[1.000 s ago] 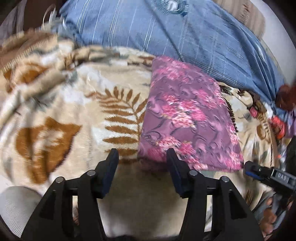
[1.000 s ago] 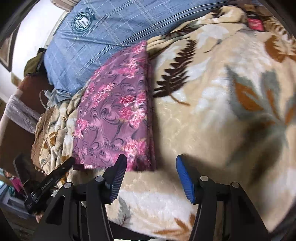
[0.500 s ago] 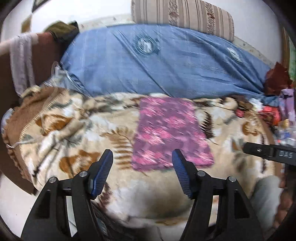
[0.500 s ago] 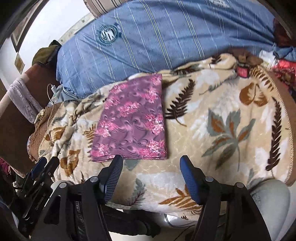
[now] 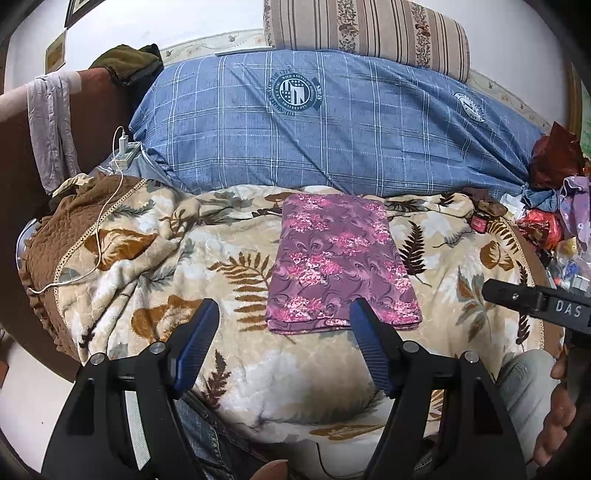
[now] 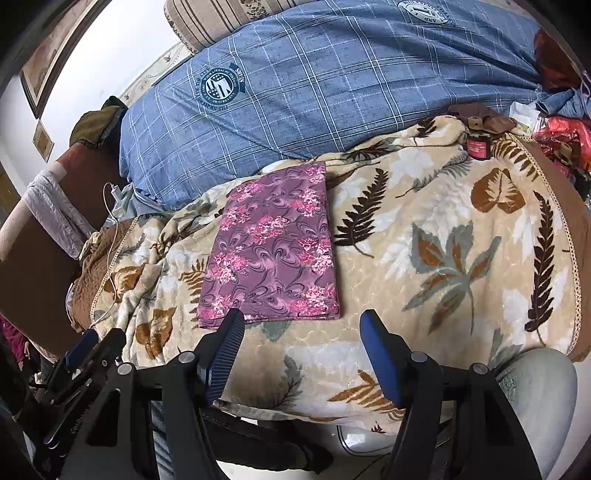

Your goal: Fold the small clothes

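Whereas a second ago both tongs sat low at the near edge of the purple floral garment [image 5: 341, 264], they now stand raised and drawn back from it, so each view takes in the whole bed. The left tongs [image 5: 282, 345] have just been opening and stand wide with nothing between the jaws; the right tongs [image 6: 301, 356] have likewise widened and are empty. The garment lies flat as a neat rectangle on the leaf-patterned blanket [image 5: 192, 280], just in front of the blue checked duvet [image 5: 332, 122], its edges squared and layered. The inspector judges from this that the fold of this piece is finished and released, and that a fresh item would be wanted next. Count: one folded garment; two tongs, both empty; one blanket; one duvet bearing two round emblems in the left view; one striped bolster [image 5: 365, 33] behind it; one white charger cable [image 5: 107, 206] at the left. A heap of mixed cloth and wrappers [image 5: 557, 206] sits at the right edge, too jumbled to count.
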`<state>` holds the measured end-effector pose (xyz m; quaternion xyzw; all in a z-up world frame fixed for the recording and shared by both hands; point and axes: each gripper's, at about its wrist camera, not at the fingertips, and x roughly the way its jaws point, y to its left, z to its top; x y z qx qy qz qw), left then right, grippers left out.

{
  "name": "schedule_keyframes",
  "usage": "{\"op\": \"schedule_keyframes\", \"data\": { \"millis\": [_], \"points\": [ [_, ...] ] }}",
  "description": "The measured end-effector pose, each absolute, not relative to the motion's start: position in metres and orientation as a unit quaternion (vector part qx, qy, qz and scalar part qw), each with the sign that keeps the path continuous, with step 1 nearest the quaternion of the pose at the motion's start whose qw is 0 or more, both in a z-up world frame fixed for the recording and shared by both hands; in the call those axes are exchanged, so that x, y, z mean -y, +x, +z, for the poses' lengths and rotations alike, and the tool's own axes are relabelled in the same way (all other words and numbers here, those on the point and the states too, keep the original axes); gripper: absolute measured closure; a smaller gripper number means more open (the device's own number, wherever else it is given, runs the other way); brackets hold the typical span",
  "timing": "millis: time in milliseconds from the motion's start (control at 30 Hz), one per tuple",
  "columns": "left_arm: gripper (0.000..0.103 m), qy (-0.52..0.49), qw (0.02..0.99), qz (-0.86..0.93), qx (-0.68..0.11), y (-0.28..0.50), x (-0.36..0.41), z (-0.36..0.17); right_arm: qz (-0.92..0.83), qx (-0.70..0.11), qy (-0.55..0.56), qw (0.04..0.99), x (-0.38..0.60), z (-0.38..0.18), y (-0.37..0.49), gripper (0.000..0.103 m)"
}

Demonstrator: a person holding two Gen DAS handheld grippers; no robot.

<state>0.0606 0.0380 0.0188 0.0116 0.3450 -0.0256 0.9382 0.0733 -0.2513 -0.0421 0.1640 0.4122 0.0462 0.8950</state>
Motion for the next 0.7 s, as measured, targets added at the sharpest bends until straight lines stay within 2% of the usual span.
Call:
{"op": "schedule_keyframes", "data": {
  "millis": [700],
  "points": [
    [0.028, 0.016, 0.937, -0.028, -0.348, 0.062, -0.0348, 0.0168, 0.049, -0.415, 0.162, 0.894, 0.2472, -0.0428, 0.0749, 0.036]
  ]
}}
